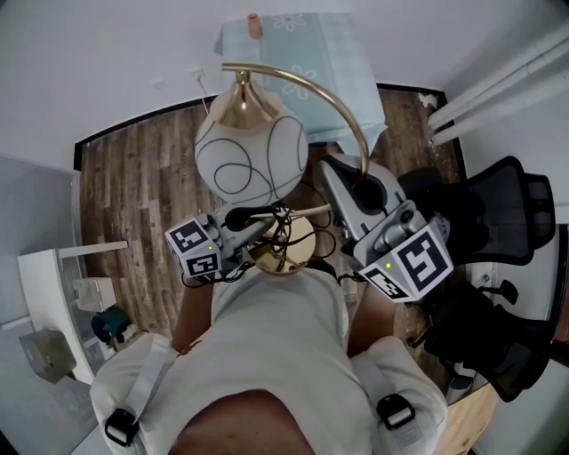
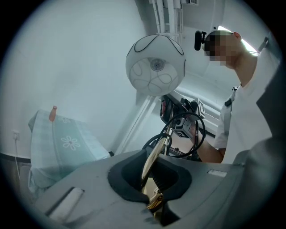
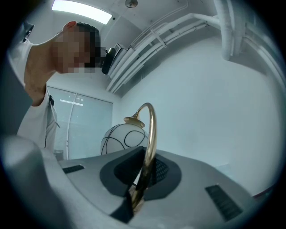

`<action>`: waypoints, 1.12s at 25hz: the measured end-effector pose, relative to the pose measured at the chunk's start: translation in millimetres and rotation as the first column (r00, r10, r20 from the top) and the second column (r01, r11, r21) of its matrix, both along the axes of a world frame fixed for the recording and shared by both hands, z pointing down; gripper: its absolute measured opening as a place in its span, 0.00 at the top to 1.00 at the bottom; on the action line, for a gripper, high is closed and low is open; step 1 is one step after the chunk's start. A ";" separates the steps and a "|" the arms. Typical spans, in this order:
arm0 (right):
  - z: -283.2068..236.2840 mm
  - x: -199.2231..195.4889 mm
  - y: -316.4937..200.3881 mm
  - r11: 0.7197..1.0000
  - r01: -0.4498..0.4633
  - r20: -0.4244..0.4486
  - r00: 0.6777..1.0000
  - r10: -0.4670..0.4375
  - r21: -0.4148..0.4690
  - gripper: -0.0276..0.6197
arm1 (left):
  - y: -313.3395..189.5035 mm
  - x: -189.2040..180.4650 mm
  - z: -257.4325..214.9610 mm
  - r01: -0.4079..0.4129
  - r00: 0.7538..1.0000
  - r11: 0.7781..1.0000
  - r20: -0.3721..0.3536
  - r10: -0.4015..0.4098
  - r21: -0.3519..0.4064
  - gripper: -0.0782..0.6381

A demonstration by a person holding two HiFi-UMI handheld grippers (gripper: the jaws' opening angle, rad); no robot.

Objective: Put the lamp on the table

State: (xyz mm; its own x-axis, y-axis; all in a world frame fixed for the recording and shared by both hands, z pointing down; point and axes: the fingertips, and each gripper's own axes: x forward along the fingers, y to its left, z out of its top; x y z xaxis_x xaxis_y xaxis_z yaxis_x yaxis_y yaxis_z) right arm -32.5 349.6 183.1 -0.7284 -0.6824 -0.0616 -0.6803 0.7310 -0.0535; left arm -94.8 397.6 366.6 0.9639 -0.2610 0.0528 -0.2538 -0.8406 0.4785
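Observation:
The lamp hangs in the air between both grippers. It has a white globe shade [image 1: 251,158] with black loops, a curved brass stem [image 1: 342,111] and a round brass base [image 1: 286,256]. My left gripper [image 1: 265,233] is shut on the rim of the base [image 2: 155,154], the left gripper [image 2: 154,179] seeing it edge-on with the shade [image 2: 155,65] above. My right gripper [image 1: 357,178] is shut on the stem [image 3: 152,134], the right gripper [image 3: 142,179] looking up toward the shade [image 3: 119,139]. A table [image 1: 342,62] under a pale green flowered cloth stands ahead by the wall.
The lamp's black cord [image 1: 267,218] is looped between the grippers. A small pink object [image 1: 254,25] stands on the table's far edge. Black office chairs [image 1: 502,231] are at the right, a white cabinet [image 1: 62,284] at the left, white pipes [image 1: 498,80] on the wall.

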 end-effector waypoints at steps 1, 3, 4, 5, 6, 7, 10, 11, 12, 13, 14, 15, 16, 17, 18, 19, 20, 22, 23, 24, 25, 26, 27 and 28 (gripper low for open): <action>-0.3 -1.4 -3.8 1.000 -0.004 -0.001 1.000 0.004 0.000 0.95 | -4.1 -1.4 -0.2 -0.003 1.000 1.000 0.000 0.003 0.000 0.86; 0.3 -2.8 -11.7 1.000 -0.008 -0.004 1.000 0.008 -0.004 0.95 | -11.7 -2.7 0.4 -0.008 1.000 1.000 0.000 0.008 -0.003 0.86; 0.9 -2.6 -15.7 1.000 -0.010 -0.007 1.000 0.010 -0.006 0.95 | -15.4 -2.3 1.2 -0.010 1.000 1.000 -0.001 0.010 -0.005 0.86; 1.4 -1.9 -19.7 1.000 -0.012 -0.009 1.000 0.012 -0.007 0.95 | -19.3 -1.3 1.9 -0.013 1.000 1.000 -0.002 0.013 -0.007 0.86; 1.6 -0.8 -24.0 1.000 -0.014 -0.011 1.000 0.014 -0.008 0.95 | -23.6 0.0 2.5 -0.016 1.000 1.000 -0.004 0.016 -0.009 0.86; 1.8 0.4 -28.6 1.000 -0.017 -0.012 1.000 0.016 -0.009 0.95 | -28.2 1.4 2.9 -0.018 1.000 1.000 -0.006 0.017 -0.011 0.86; 2.4 5.2 -44.8 1.000 -0.020 -0.015 1.000 0.020 -0.016 0.95 | -43.5 6.2 3.3 -0.020 1.000 1.000 -0.005 0.020 -0.014 0.86; 2.9 7.3 -50.7 1.000 -0.020 -0.015 1.000 0.019 -0.019 0.95 | -48.8 8.2 3.7 -0.020 1.000 1.000 -0.004 0.020 -0.016 0.86; 3.4 9.4 -56.9 1.000 -0.018 -0.014 1.000 0.017 -0.021 0.95 | -54.3 10.1 4.1 -0.018 1.000 1.000 -0.003 0.018 -0.017 0.86; 3.8 11.4 -63.4 1.000 -0.014 -0.014 1.000 0.014 -0.022 0.95 | -60.4 12.0 4.5 -0.015 1.000 1.000 -0.001 0.015 -0.018 0.86; 4.1 13.3 -70.3 1.000 -0.011 -0.013 1.000 0.010 -0.022 0.95 | -67.0 13.9 4.9 -0.012 1.000 1.000 0.000 0.012 -0.017 0.86; 4.6 15.2 -77.5 1.000 -0.006 -0.013 1.000 0.006 -0.023 0.95 | -74.0 15.8 5.4 -0.008 1.000 1.000 0.002 0.008 -0.016 0.86; 5.4 17.1 -85.0 1.000 -0.003 -0.012 1.000 0.003 -0.026 0.95 | -81.0 17.6 6.0 -0.005 1.000 1.000 0.005 0.005 -0.016 0.86; 6.4 19.0 -92.6 1.000 0.000 -0.012 1.000 -0.001 -0.029 0.95 | -88.0 19.2 6.8 -0.002 1.000 1.000 0.008 0.002 -0.016 0.86; 7.3 20.7 -100.1 0.999 0.004 -0.011 1.000 -0.005 -0.032 0.95 | -94.8 20.7 7.4 0.002 1.000 1.000 0.010 -0.002 -0.016 0.86; 8.0 22.4 -107.3 0.999 0.009 -0.011 1.000 -0.009 -0.035 0.95 | -101.5 22.4 8.0 0.006 1.000 1.000 0.012 -0.006 -0.016 0.86; 8.6 24.4 -114.3 0.999 0.014 -0.011 1.000 -0.014 -0.036 0.95 | -107.9 24.5 8.5 0.010 1.000 1.000 0.013 -0.010 -0.016 0.86; 9.6 29.2 -128.2 0.999 0.023 -0.009 1.000 -0.023 -0.040 0.95 | -120.7 29.5 9.4 0.017 1.000 1.000 0.015 -0.017 -0.017 0.86; 10.0 31.9 -135.4 0.999 0.027 -0.008 1.000 -0.027 -0.042 0.95 | -127.2 32.4 9.6 0.021 1.000 1.000 0.016 -0.020 -0.018 0.86; 10.1 34.7 -142.6 0.999 0.031 -0.007 0.999 -0.032 -0.045 0.95 | -133.9 35.2 9.6 0.024 1.000 1.000 0.017 -0.024 -0.020 0.86; 10.2 37.4 -149.8 0.998 0.036 -0.006 0.999 -0.036 -0.046 0.95 | -140.6 38.1 9.6 0.028 0.999 0.999 0.017 -0.028 -0.022 0.86; 10.1 40.0 -156.9 0.998 0.041 -0.005 0.999 -0.041 -0.047 0.95 | -147.2 40.9 9.6 0.032 0.999 0.999 0.017 -0.032 -0.024 0.86; 10.1 42.8 -163.9 0.998 0.045 -0.004 0.999 -0.046 -0.048 0.95 | -153.7 43.9 9.7 0.036 0.999 0.999 0.018 -0.036 -0.026 0.86; 10.1 45.8 -170.7 0.998 0.050 -0.002 0.999 -0.050 -0.049 0.95 | -160.1 47.1 9.8 0.040 0.999 0.999 0.018 -0.039 -0.028 0.86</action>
State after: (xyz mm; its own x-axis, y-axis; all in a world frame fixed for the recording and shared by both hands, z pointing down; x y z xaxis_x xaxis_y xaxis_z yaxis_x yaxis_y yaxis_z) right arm 13.3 178.9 193.2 -0.7617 -0.6473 -0.0267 -0.6432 0.7605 -0.0885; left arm -47.6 237.5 376.5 0.9517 -0.2971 0.0775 -0.2952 -0.8160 0.4970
